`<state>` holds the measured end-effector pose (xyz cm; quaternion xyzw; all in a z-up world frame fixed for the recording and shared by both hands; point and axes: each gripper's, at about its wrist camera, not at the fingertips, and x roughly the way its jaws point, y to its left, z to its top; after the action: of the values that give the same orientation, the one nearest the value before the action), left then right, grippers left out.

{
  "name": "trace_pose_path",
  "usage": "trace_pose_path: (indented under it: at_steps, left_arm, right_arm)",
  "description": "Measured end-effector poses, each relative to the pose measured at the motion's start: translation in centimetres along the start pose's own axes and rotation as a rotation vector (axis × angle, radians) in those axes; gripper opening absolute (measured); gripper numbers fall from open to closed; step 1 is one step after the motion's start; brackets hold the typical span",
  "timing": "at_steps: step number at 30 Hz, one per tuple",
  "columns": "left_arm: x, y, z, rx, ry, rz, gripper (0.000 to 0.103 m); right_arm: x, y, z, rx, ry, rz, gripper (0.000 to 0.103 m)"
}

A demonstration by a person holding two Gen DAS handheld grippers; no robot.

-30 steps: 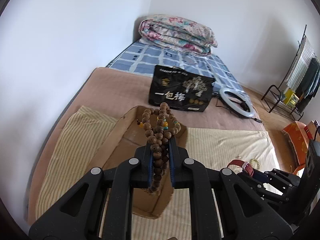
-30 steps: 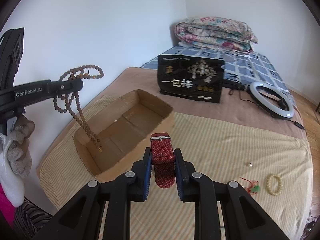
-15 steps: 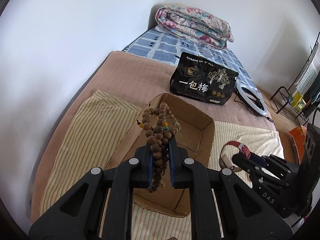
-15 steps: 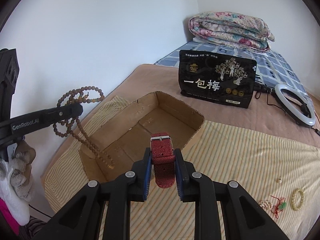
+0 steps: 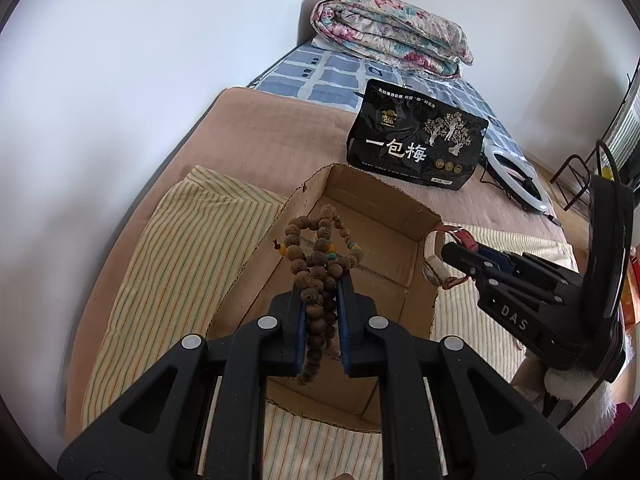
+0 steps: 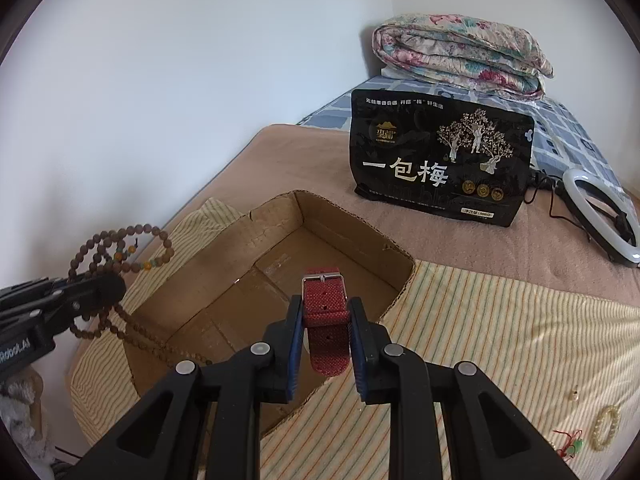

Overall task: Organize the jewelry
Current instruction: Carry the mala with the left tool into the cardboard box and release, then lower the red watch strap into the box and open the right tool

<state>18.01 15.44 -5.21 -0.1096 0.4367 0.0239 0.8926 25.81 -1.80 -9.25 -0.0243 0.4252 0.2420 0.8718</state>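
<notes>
My left gripper (image 5: 322, 280) is shut on a brown wooden bead necklace (image 5: 316, 256) and holds it above the open cardboard box (image 5: 424, 236). In the right wrist view the left gripper (image 6: 116, 286) is at the box's near left corner, and the necklace (image 6: 120, 256) hangs down into the box (image 6: 400, 256). My right gripper (image 6: 324, 308) is shut on a red fabric watch strap (image 6: 325, 308) with a silver buckle, above the box's near right edge. In the left wrist view the right gripper (image 5: 454, 254) and strap (image 5: 464, 236) sit at the box's right wall.
The box lies on a yellow striped cloth (image 6: 500, 340) on a bed. A black snack bag (image 6: 440, 160), a white ring light (image 6: 600, 208) and a folded floral quilt (image 6: 460, 52) lie behind. A yellow bead bracelet (image 6: 606, 426) and a red-green charm (image 6: 570, 442) lie on the cloth at right.
Both grippers have moved closer over the box. The necklace's hanging end has dropped into the box, and the red strap has come above the box's edge.
</notes>
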Motion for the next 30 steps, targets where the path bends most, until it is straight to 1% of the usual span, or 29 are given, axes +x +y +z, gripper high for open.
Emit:
trace_pose_path:
  at_steps: [3,5,7,8,9,10,11,12,18,27,30]
  left_arm:
    - [0.1,-0.3,-0.1,0.018,-0.001,0.008,0.011]
    - [0.2,-0.4,-0.2,0.023,0.001,0.015,0.011]
    - [0.2,-0.5,-0.2,0.027,0.001,0.022,0.011]
    - [0.3,-0.5,-0.2,0.027,0.003,0.022,0.013]
    - [0.4,-0.5,-0.2,0.026,0.004,0.021,0.022]
    - [0.4,-0.5,-0.2,0.026,0.003,0.023,0.028]
    - [0.3,-0.4,-0.2,0.027,-0.002,0.027,0.034]
    - [0.2,-0.4,-0.3,0.029,-0.009,0.034,0.035]
    - [-0.2,-0.3,-0.2,0.024,-0.019,0.039,0.035]
    - [-0.7,-0.4,-0.1,0.026,-0.033,0.034,0.035]
    - [-1.3,-1.0,-0.2,0.034,-0.047,0.035,0.035]
  right_arm:
    - [0.3,0.1,0.3,0.002,-0.012,0.021,0.022]
    - [0.2,0.4,0.5,-0.007,-0.029,0.009,0.030]
    - [0.1,0.5,0.7,-0.006,-0.037,0.015,0.032]
    - [0.0,0.5,0.8,-0.001,-0.040,0.013,0.040]
    - [-0.2,0.4,0.8,0.005,-0.048,0.008,0.045]
    - [-0.4,0.3,0.8,0.009,-0.058,0.004,0.051]
    - [-0.6,0.2,0.8,0.013,-0.064,0.000,0.051]
    - [-0.6,0.1,0.9,0.015,-0.064,-0.001,0.051]
    - [-1.3,-0.3,1.0,0.026,-0.076,-0.010,0.053]
    - [-2.8,0.1,0.8,0.006,-0.096,-0.014,0.053]
    - [-3.8,-0.1,0.6,-0.001,-0.111,-0.030,0.058]
